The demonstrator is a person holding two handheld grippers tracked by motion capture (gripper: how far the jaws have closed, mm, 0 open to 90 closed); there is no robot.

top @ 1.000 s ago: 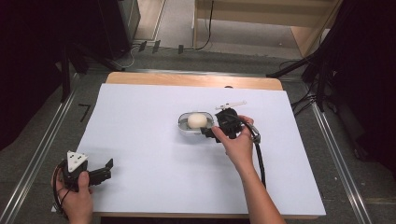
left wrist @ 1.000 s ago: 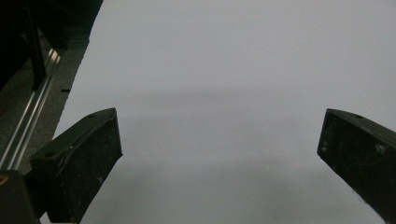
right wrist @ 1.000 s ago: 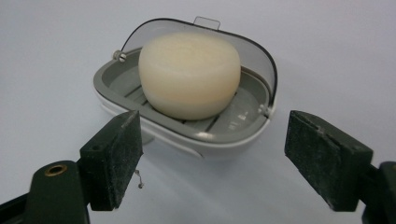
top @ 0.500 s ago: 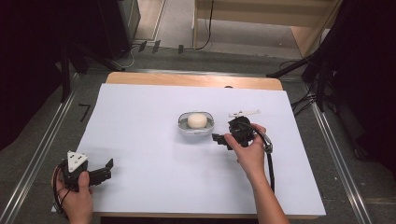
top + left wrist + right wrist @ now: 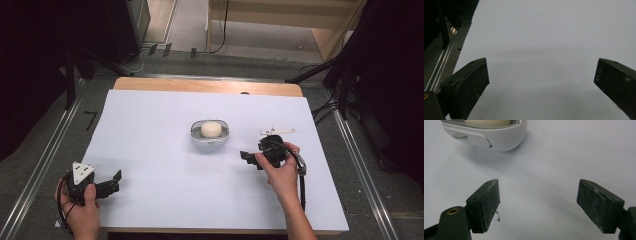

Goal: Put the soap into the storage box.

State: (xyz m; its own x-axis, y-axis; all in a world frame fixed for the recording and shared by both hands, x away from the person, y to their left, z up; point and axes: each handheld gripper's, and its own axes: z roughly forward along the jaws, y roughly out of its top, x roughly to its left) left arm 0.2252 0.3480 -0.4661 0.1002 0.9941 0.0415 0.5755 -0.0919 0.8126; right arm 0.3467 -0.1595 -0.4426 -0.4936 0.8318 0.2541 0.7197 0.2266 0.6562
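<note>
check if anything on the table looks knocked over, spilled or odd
Nothing stands out. The soap dish sits level on the white sheet with the cream bar inside. The right hand-held gripper is open beside it, apart from it; the left hand-held gripper is open at the near corner.

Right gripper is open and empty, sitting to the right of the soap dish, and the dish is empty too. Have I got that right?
Not quite: the soap dish is not empty. The high view shows a cream bar of soap lying in it. The rest holds: the right gripper is open, holds nothing, and sits to the right of the dish, apart from it.
</note>
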